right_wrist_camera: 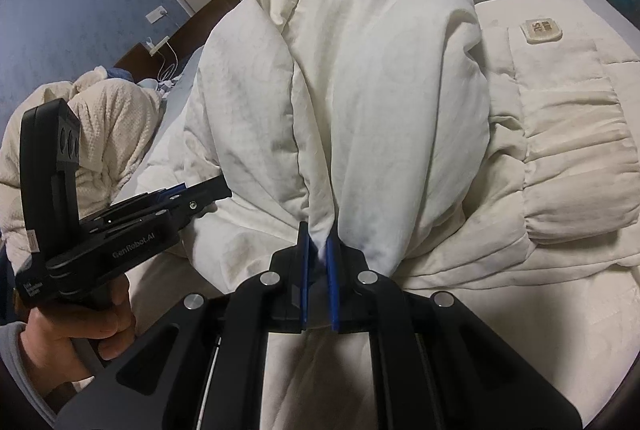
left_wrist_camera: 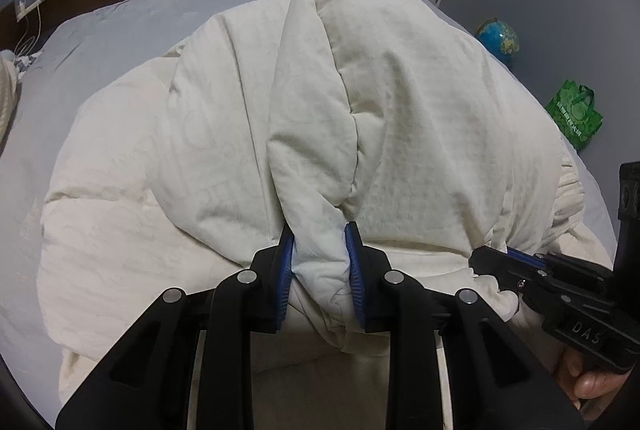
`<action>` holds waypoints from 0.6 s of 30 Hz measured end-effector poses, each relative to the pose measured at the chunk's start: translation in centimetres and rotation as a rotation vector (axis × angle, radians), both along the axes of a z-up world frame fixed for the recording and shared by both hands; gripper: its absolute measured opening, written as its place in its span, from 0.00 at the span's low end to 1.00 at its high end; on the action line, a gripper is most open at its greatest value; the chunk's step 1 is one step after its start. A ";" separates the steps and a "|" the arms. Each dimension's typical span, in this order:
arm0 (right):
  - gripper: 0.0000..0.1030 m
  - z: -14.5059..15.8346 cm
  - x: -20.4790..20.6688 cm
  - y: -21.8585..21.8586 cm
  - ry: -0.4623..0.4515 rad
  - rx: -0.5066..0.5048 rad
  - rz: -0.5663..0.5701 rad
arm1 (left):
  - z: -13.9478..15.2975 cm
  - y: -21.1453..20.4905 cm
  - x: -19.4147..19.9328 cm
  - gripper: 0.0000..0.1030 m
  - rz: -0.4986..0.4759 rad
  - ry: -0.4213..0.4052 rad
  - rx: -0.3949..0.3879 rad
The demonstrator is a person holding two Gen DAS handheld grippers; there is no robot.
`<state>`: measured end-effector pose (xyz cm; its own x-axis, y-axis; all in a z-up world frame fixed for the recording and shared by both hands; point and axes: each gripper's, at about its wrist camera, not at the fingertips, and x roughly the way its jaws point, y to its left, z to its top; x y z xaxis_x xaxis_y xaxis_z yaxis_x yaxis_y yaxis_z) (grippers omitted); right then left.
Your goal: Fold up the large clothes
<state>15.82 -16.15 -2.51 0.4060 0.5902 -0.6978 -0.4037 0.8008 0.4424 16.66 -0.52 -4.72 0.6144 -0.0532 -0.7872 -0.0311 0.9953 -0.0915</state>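
Left wrist view, grip: the left gripper [left_wrist_camera: 320, 262], black with blue pads, is clamping a thick bunched fold of the cream-white padded quilted garment [left_wrist_camera: 248, 133]; the jaws are standing fairly wide because the wad between them is bulky.
Left wrist view, garment: it is draping away from the pads in a tall hump over the pale grey-blue bed cover [left_wrist_camera: 120, 25], probably lifted so the held edge can be carried across for a fold.
Left wrist view, partner: the right gripper [left_wrist_camera: 496, 262] is coming in from the right edge just beside, biting the same edge of the garment.
Left wrist view, surroundings: a blue globe [left_wrist_camera: 498, 39] and a green printed bag [left_wrist_camera: 574, 113] are sitting on the floor past the bed.
Right wrist view, grip: the right gripper [right_wrist_camera: 318, 250] is pinching a thinner pleat, so its jaws are nearly together on the cloth.
Right wrist view, garment: the raised part is hanging from the pads while the rest is lying flat to the right, with a square rubbery logo patch [right_wrist_camera: 540, 29] facing up.
Right wrist view, partner: the left gripper [right_wrist_camera: 208, 191] is reaching in from the left; whether it is closed cannot be told here.
Judgement: both holds sit close together on one edge, seemingly to keep it even during the fold.
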 end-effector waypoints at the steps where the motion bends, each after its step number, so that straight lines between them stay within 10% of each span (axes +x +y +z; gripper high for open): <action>1: 0.05 -0.1 0.0 0.2 0.002 0.001 -0.002 | -0.2 0.1 0.0 0.25 0.000 -0.002 -0.002; 12: 0.06 0.0 -0.2 -0.8 -0.007 0.041 0.004 | 0.0 0.8 -0.9 0.28 -0.004 -0.018 -0.037; 18: 0.14 1.5 -1.4 -1.6 -0.028 0.058 0.013 | 1.2 0.6 -2.9 0.61 -0.062 -0.017 -0.019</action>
<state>14.38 -17.77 -0.97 0.4171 0.6345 -0.6508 -0.4271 0.7689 0.4758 13.75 0.10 -3.56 0.6226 -0.1063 -0.7753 0.0318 0.9933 -0.1107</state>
